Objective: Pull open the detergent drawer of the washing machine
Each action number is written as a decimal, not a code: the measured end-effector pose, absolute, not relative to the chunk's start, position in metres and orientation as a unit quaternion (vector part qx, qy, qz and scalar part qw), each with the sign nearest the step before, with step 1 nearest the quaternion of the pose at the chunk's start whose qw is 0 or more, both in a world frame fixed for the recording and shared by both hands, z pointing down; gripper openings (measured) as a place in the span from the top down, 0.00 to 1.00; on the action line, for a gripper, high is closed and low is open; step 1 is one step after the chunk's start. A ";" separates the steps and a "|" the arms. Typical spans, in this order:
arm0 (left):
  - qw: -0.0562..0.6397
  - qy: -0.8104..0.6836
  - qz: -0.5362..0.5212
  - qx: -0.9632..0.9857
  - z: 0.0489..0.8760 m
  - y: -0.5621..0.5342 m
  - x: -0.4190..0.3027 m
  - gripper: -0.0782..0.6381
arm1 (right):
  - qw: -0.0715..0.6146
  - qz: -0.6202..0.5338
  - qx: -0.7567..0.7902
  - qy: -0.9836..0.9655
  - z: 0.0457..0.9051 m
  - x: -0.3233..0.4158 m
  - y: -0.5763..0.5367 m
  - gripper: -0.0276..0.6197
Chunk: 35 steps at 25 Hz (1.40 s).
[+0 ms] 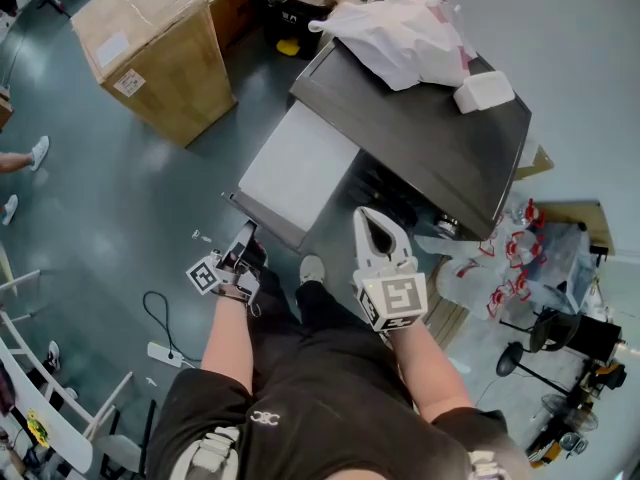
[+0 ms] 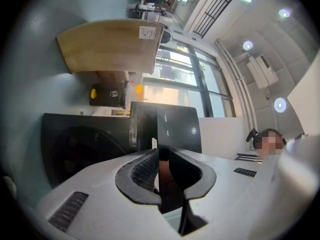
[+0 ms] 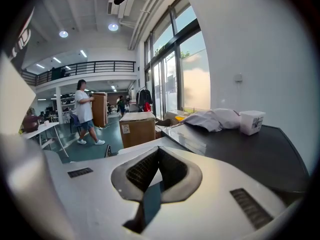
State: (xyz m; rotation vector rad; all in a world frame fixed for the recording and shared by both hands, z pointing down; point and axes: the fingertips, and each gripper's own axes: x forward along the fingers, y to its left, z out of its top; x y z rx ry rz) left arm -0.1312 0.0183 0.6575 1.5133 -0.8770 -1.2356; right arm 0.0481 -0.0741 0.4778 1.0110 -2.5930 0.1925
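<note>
As the person faces the washing machine [image 1: 430, 133], the left hand-held gripper [image 1: 238, 256] is clamped on the dark front panel of the detergent drawer [image 1: 298, 163], which stands pulled well out of the machine's front. Beside it, the right hand-held gripper [image 1: 380, 233] points at the machine, jaws together and empty. Farther back, a heap of clothes [image 1: 400, 33] and a white box [image 1: 484, 91] lie on the machine's dark top. Beyond, a cardboard box [image 1: 160, 53] stands on the floor [image 1: 120, 198].

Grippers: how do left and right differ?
The left gripper is clamped on the dark front of the pulled-out detergent drawer; the right gripper is shut on nothing. The left sits at the drawer's front edge; the right hangs clear beside it. Both carry a marker cube.
</note>
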 end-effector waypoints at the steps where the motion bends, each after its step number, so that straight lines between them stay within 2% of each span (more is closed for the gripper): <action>1: 0.479 -0.360 -0.507 0.619 0.658 0.020 -0.132 0.81 | 0.176 0.066 0.354 -0.916 0.478 0.047 -0.074 0.95; 27: 0.472 -0.388 -0.505 0.609 0.661 0.061 -0.141 0.83 | 0.181 0.066 0.298 -0.935 0.483 0.015 -0.049 0.95; 35: 0.472 -0.400 -0.509 0.598 0.667 0.063 -0.146 0.83 | 0.163 0.055 0.283 -0.944 0.478 0.006 -0.048 0.95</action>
